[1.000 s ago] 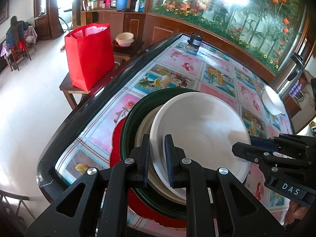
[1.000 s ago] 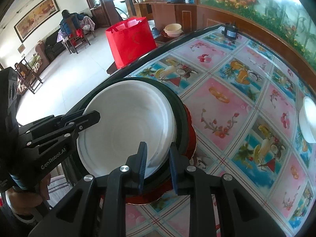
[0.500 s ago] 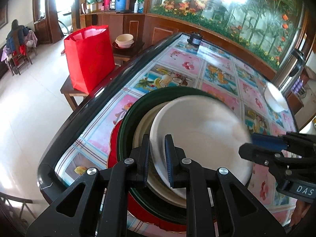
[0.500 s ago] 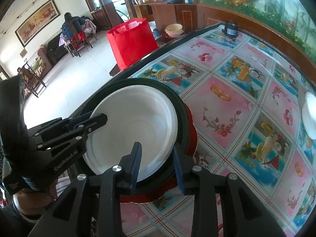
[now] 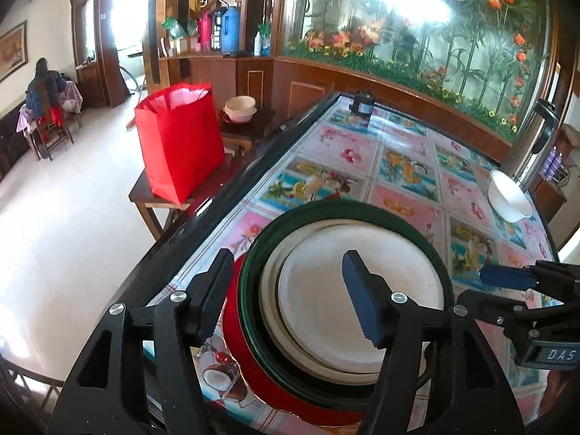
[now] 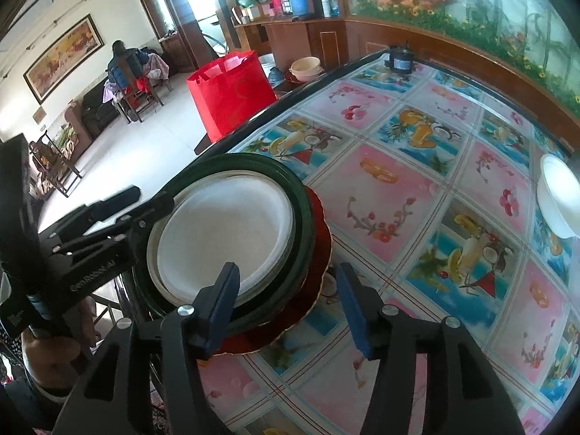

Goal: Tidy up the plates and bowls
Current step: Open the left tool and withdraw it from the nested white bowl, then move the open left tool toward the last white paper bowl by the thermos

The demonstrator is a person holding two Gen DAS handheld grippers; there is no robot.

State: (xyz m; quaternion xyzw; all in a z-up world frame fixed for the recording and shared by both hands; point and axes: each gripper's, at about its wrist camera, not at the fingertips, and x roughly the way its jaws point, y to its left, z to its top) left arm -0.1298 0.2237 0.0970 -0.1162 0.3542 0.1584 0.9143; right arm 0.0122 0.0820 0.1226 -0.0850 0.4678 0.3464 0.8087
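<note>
A white plate (image 5: 409, 282) (image 6: 224, 232) lies flat on top of a stack: a cream plate (image 5: 268, 290), a dark green plate (image 5: 250, 275) (image 6: 304, 224) and a red plate (image 5: 232, 326) (image 6: 320, 250) underneath. My left gripper (image 5: 286, 257) hangs over the stack's near rim. Its jaws are opening, one finger on each side of the rim, and the pads touch nothing. My right gripper (image 6: 288, 272) is at the stack's other side. Its jaws are also opening and are off the plates. A white bowl (image 5: 507, 195) (image 6: 558, 195) sits at the table's far right edge.
The stack sits at the near left corner of a fruit-patterned table (image 6: 398, 188). A red bag (image 5: 177, 137) and cream bowls (image 5: 239, 108) stand on a low side table to the left. A small black object (image 5: 362, 103) is at the far end. A metal flask (image 5: 533, 145) stands behind the bowl.
Both grippers were shut on the tilted white plate's rim. They have opened and let go, and the plate now lies flat on the stack. The right gripper drew back slightly.
</note>
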